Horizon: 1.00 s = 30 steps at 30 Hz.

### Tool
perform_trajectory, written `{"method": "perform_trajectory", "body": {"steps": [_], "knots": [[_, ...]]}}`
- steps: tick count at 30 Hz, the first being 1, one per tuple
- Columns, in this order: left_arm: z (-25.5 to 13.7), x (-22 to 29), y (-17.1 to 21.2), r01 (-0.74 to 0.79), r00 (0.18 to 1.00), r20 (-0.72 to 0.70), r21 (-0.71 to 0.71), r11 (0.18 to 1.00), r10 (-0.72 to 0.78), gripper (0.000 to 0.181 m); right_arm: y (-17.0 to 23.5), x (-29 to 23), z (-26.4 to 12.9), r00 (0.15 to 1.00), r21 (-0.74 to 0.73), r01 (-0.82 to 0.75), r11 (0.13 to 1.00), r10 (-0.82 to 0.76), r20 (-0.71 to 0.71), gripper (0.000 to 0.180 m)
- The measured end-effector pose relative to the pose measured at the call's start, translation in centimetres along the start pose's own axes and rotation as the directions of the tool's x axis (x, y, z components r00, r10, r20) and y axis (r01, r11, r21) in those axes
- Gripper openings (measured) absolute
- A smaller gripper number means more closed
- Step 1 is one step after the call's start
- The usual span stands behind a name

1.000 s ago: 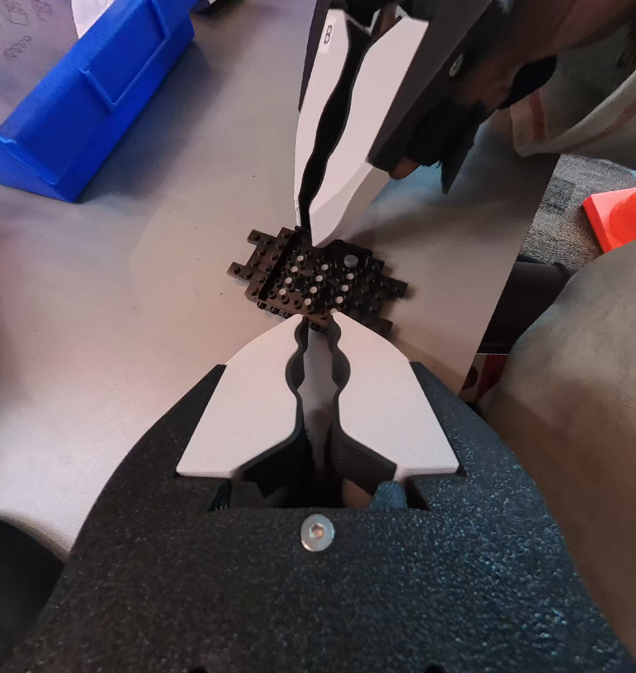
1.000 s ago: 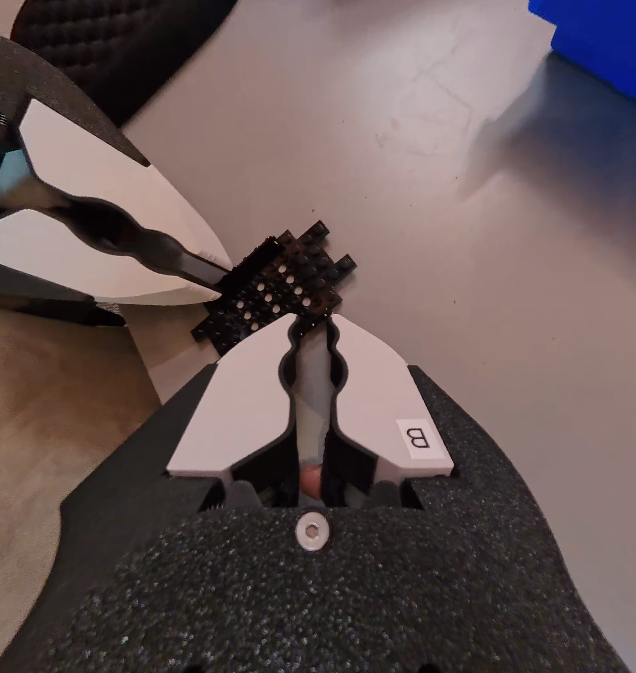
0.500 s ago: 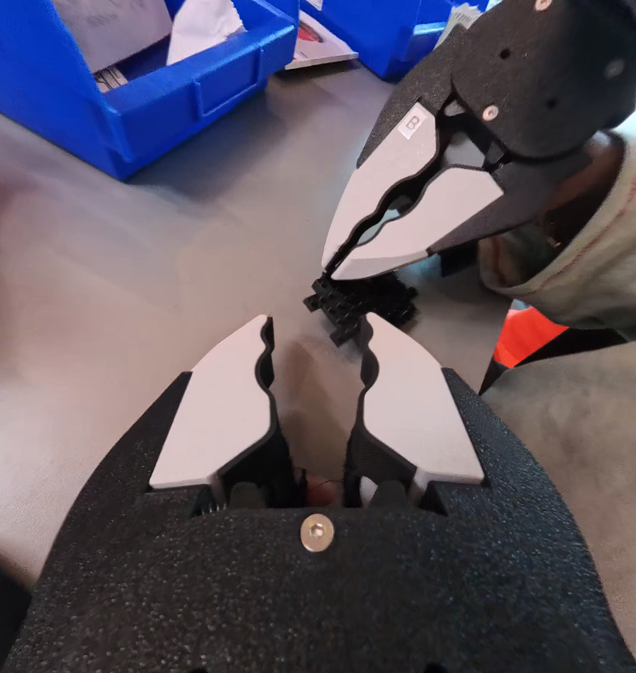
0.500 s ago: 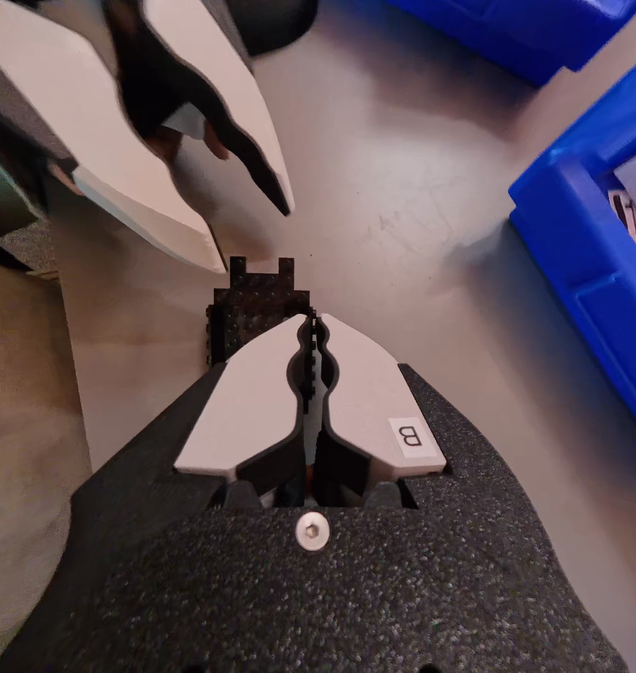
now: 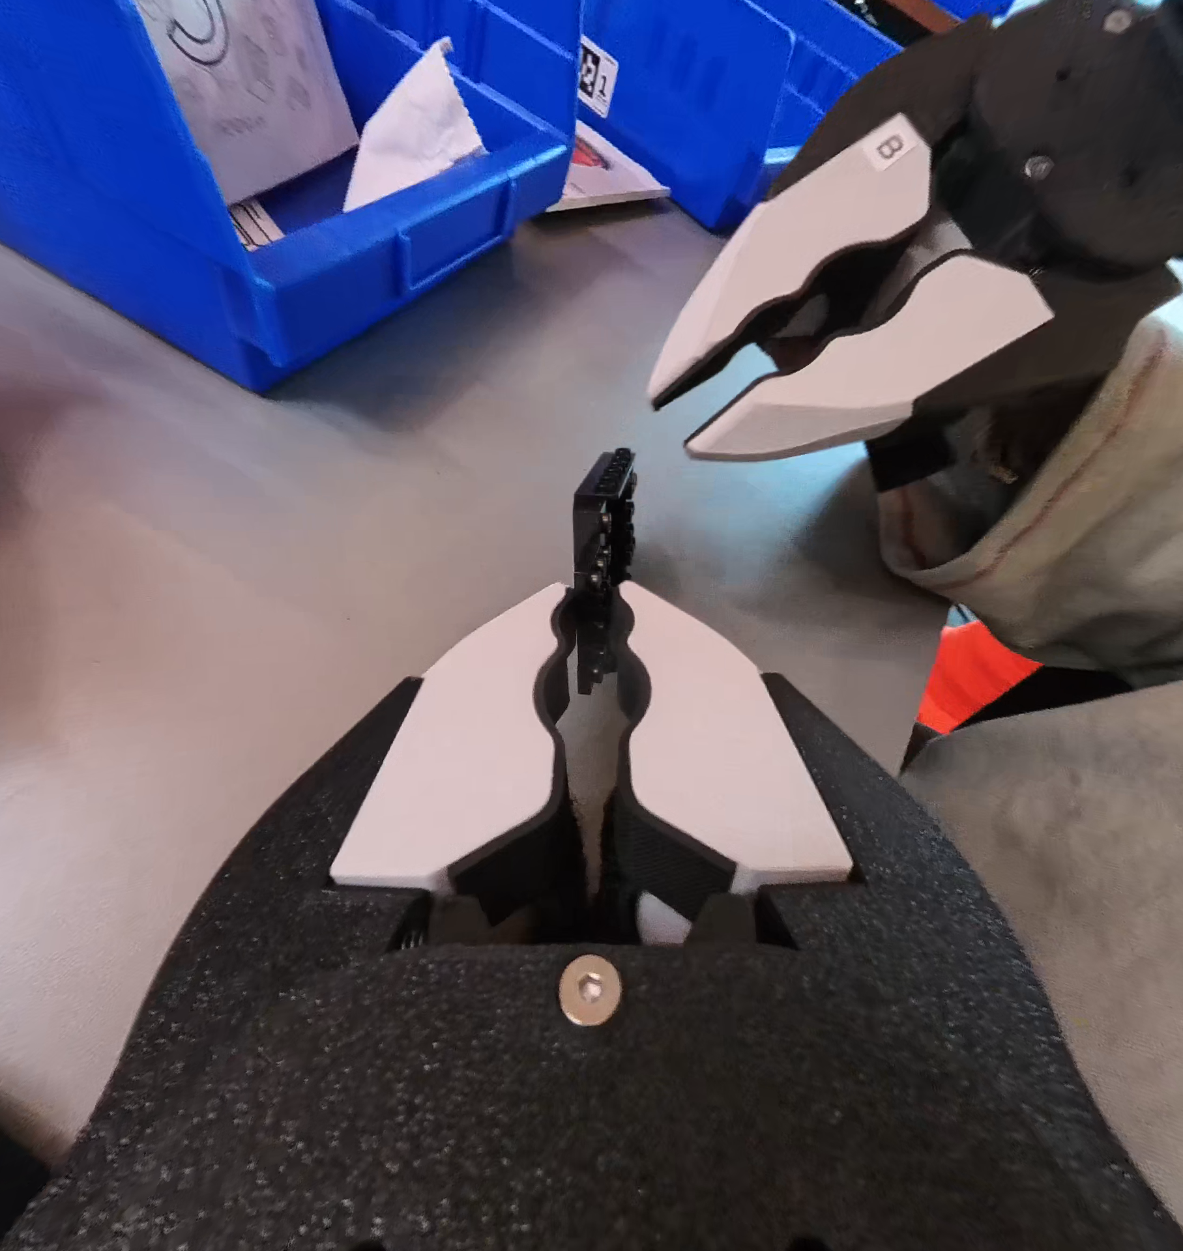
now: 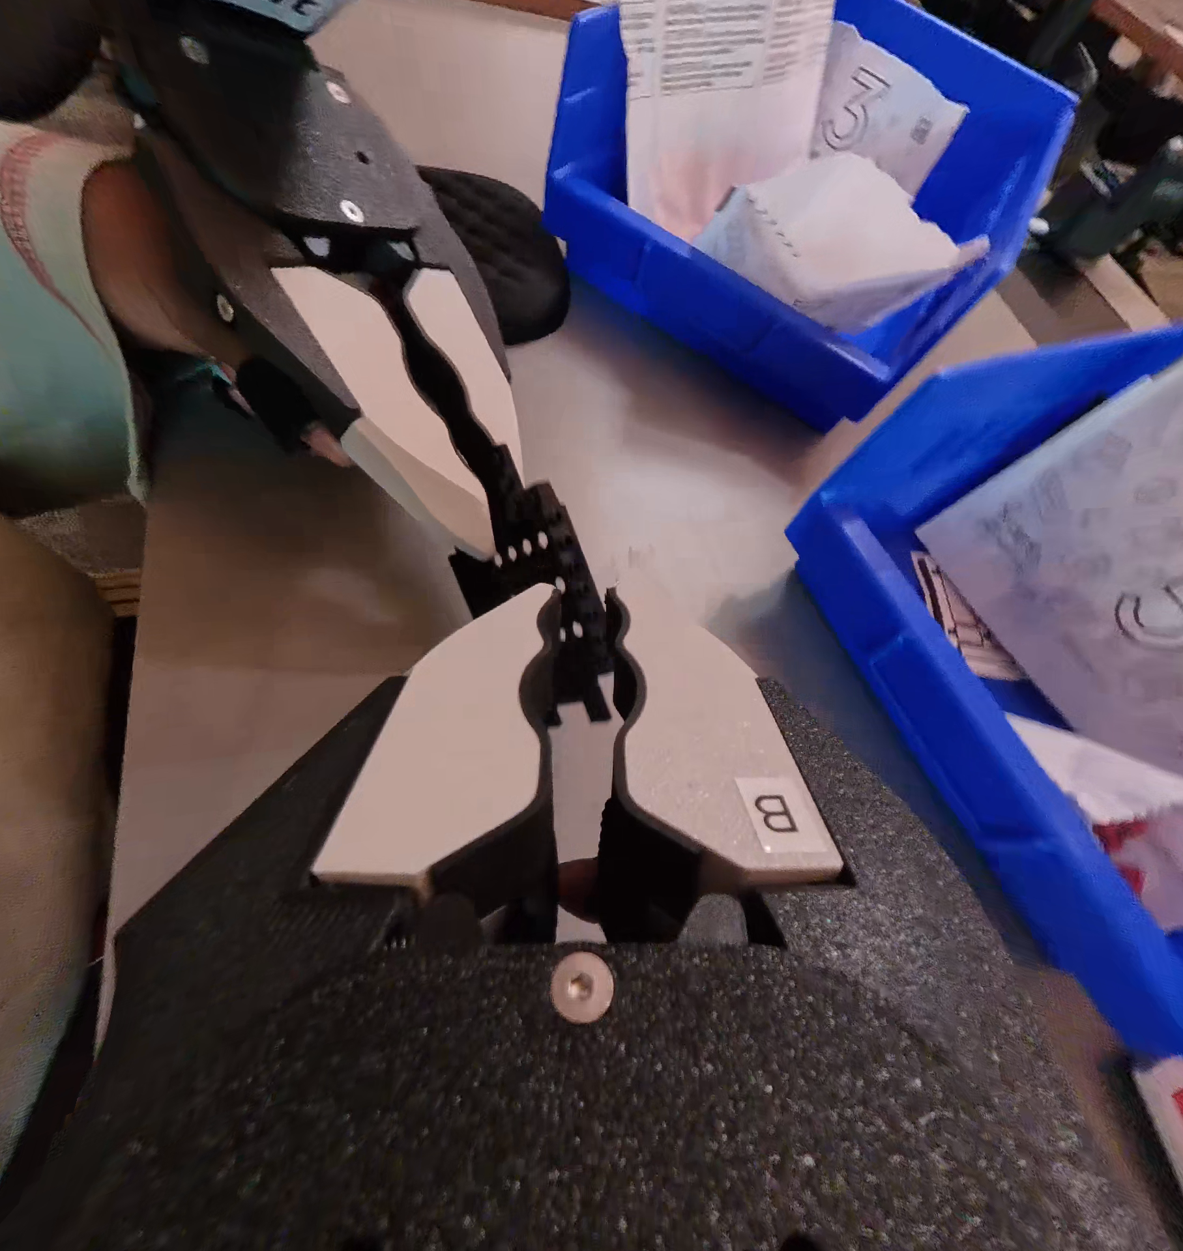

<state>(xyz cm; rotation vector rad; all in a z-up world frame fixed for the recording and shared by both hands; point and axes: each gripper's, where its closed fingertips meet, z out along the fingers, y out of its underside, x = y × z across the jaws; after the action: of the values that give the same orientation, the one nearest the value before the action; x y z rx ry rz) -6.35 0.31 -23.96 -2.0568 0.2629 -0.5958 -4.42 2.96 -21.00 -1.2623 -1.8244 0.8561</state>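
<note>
Grey table (image 5: pixel 168 575) spreads under everything. Blue bins (image 5: pixel 304 284) stand along its far side, pale printed sheets (image 5: pixel 256 101) standing in them, and another blue bin (image 6: pixel 947 778) sits close on the right, cut off by the frame edge. Now my left claw (image 5: pixel 595 589): it's clamped on a black studded plate (image 5: pixel 605 521), held up off the table, edge-on to my left camera, so I only get a thin strip with studs down one side. My right claw (image 6: pixel 583 594) hangs just beside the plate's far end, tips a little apart, nothing in them. From my right camera the plate's flat face shows, dotted with small round holes, notched at the edges, but its near end sits behind my own fingers. Motion blur smears the bins. My pale sleeve (image 5: pixel 1049 541) covers the table's right edge, with something orange (image 5: pixel 974 670) poking out beneath; can't tell what.
</note>
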Motion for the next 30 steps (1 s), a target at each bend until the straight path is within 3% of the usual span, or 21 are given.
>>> {"method": "perform_trajectory", "body": {"steps": [3, 9, 12, 14, 15, 16, 20, 24, 27, 30], "knots": [[-0.2, -0.4, -0.2, -0.078, 0.995, 0.07, 0.005, 0.997, 0.077, 0.008, 2.0, -0.1, -0.9, 0.997, -0.056, -0.066, 0.996, 0.063, -0.037, 0.01], [-0.2, -0.5, -0.6, -0.287, 0.941, 0.178, -0.031, 0.958, 0.287, 0.009, 5.1, -2.8, -0.5, 0.993, -0.173, -0.113, 0.978, 0.118, 0.02, 0.01], [-0.5, -0.4, -1.0, -0.52, 0.802, 0.271, -0.123, 0.845, 0.533, 0.009, 5.4, -3.0, -0.2, 0.991, -0.191, -0.125, 0.974, 0.134, 0.031, 0.009], [-1.0, -0.7, -1.7, -0.688, 0.608, 0.354, -0.213, 0.694, 0.711, 0.009, 5.3, -3.0, 0.0, 0.99, -0.189, -0.129, 0.974, 0.138, 0.039, 0.008], [-1.1, -0.8, -1.8, -0.72, 0.557, 0.37, -0.231, 0.655, 0.743, 0.009, 5.3, -3.0, 0.0, 0.99, -0.191, -0.126, 0.974, 0.136, 0.042, 0.008], [-1.1, -0.6, -1.7, -0.718, 0.574, 0.359, -0.212, 0.663, 0.736, 0.009, 5.3, -3.0, 0.1, 0.99, -0.193, -0.122, 0.974, 0.132, 0.044, 0.008], [-2.1, -1.9, -2.0, -0.621, 0.661, 0.42, -0.16, 0.768, 0.622, 0.009, 5.0, -3.0, 0.4, 0.991, -0.203, -0.108, 0.973, 0.121, 0.052, 0.009], [-4.1, -2.9, -3.4, -0.31, 0.881, 0.407, 0.11, 0.944, 0.242, 0.009, 4.5, -2.5, 1.0, 0.994, -0.216, -0.058, 0.975, 0.076, 0.074, 0.013], [-6.3, -3.8, -4.5, -0.027, 0.951, 0.297, 0.344, 0.939, -0.082, 0.009, 4.4, -1.4, 2.1, 0.996, -0.236, -0.013, 0.972, 0.034, 0.086, 0.014], [-7.9, -4.0, -4.7, 0.127, 0.956, 0.183, 0.45, 0.884, -0.23, 0.009, 4.2, -1.0, 3.6, 0.991, -0.238, -0.014, 0.971, 0.045, 0.126, 0.014]]}}
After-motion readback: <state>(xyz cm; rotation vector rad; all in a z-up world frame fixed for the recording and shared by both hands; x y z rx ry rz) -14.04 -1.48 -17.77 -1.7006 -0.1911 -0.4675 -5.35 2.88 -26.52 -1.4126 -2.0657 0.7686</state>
